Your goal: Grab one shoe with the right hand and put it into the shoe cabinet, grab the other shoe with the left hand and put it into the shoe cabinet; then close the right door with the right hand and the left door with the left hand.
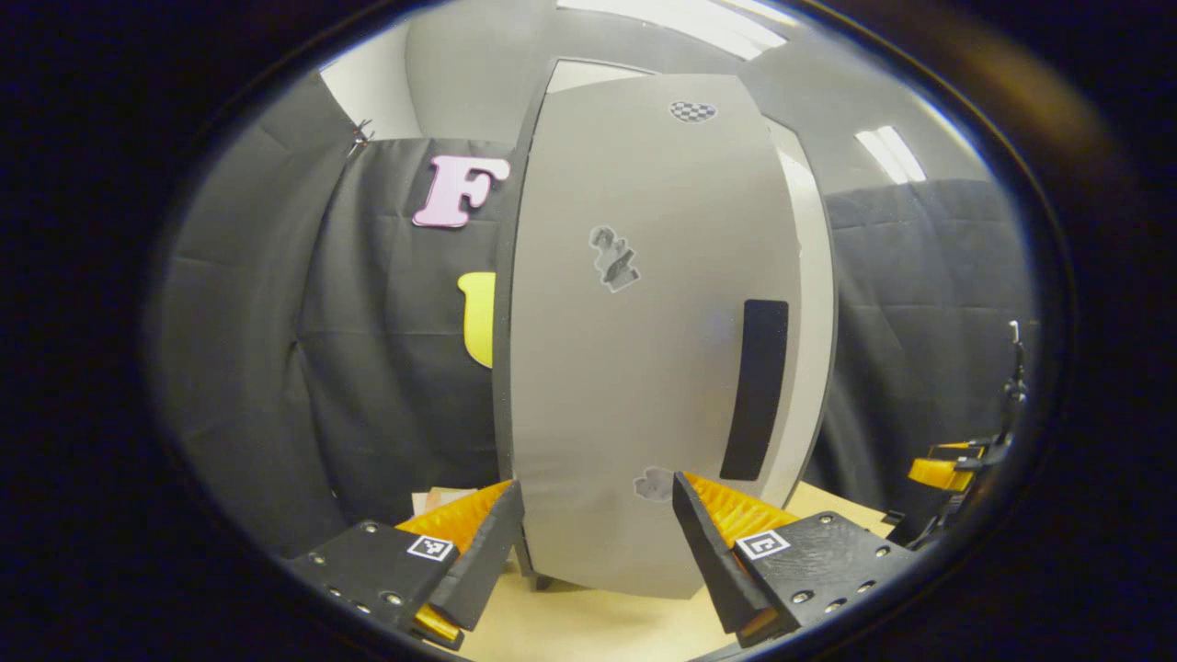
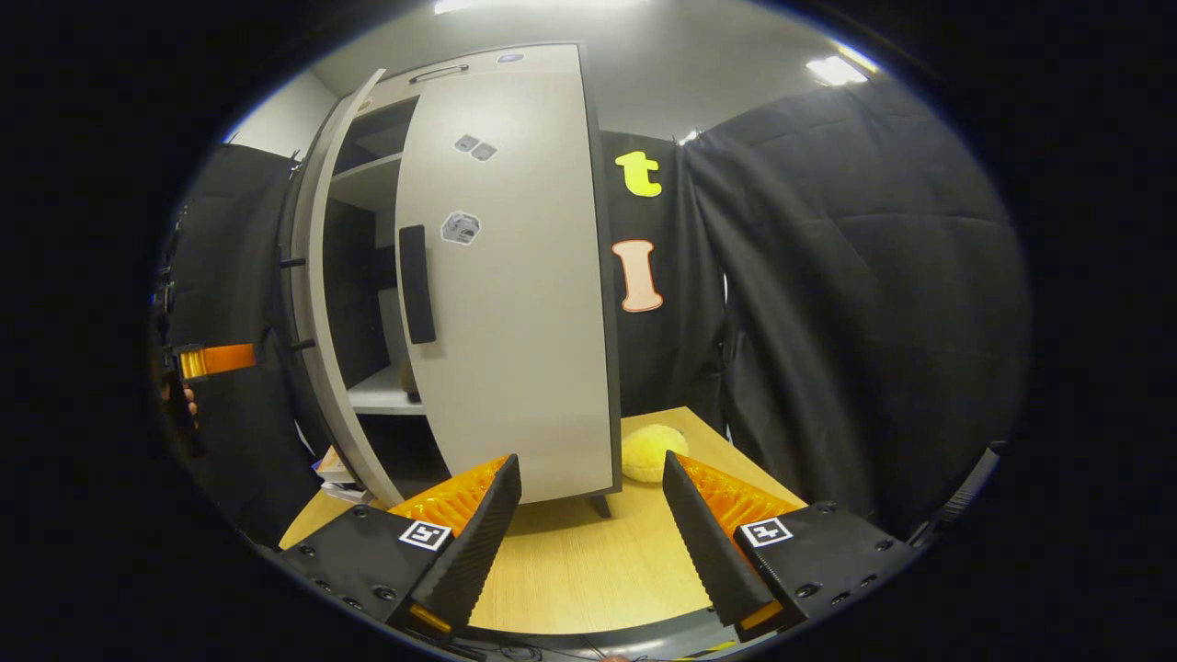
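Note:
The grey shoe cabinet (image 2: 478, 64) stands on a wooden table. Its right door (image 2: 515, 303), with a black handle (image 2: 417, 285), is swung most of the way shut. Its left door (image 2: 317, 303) stands open, seen edge-on. Between them show white shelves (image 2: 382, 395) and a pale shape I cannot identify. My right gripper (image 2: 588, 510) is open and empty, low in front of the right door. My left gripper (image 1: 598, 529) is open and empty, close to the outer face of the left door (image 1: 644, 322), whose black handle (image 1: 754, 386) sits right of centre. The left gripper (image 2: 216, 359), held in a hand, appears beyond the left door.
A yellow fuzzy object (image 2: 653, 450) lies on the table (image 2: 588, 570) by the right door's lower corner. Some papers or booklets (image 2: 336, 473) lie under the left door. Black cloth hangs close on both sides. The right gripper (image 1: 947, 469) shows at the far right.

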`<state>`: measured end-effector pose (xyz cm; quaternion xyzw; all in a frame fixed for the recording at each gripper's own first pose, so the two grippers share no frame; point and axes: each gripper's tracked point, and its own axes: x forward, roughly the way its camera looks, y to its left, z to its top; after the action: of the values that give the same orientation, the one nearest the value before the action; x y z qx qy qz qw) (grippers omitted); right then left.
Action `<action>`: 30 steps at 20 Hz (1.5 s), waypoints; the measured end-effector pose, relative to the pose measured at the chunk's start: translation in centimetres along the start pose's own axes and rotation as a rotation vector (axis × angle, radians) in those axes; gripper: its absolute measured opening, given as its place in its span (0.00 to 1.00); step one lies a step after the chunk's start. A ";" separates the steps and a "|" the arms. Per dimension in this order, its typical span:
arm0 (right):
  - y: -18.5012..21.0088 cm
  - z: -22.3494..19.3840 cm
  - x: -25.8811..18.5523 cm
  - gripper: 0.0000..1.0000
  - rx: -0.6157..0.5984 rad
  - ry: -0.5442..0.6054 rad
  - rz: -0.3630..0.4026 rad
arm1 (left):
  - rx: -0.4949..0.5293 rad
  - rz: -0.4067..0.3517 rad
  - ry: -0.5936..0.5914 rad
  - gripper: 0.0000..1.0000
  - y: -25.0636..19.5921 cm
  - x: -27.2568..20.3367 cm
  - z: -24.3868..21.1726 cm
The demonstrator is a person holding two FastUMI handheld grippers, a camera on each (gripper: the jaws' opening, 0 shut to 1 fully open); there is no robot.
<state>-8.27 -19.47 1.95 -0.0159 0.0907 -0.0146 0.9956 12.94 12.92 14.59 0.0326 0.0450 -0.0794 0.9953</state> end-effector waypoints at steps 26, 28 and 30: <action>1.4 12.4 1.5 0.98 0.092 -0.170 -0.034 | -0.047 0.423 -0.082 0.94 5.0 -4.9 1.6; 1.8 11.6 1.6 0.92 0.093 -0.146 -0.022 | -0.042 0.461 -0.081 0.92 5.5 -5.0 1.2; 2.2 11.2 1.7 0.98 0.092 -0.142 -0.016 | -0.036 0.476 -0.088 0.90 5.5 -4.8 0.9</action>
<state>-4.53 -17.03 12.59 0.0281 0.0189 -0.0255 0.9991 9.21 19.05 16.29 0.0208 -0.0062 0.1567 0.9874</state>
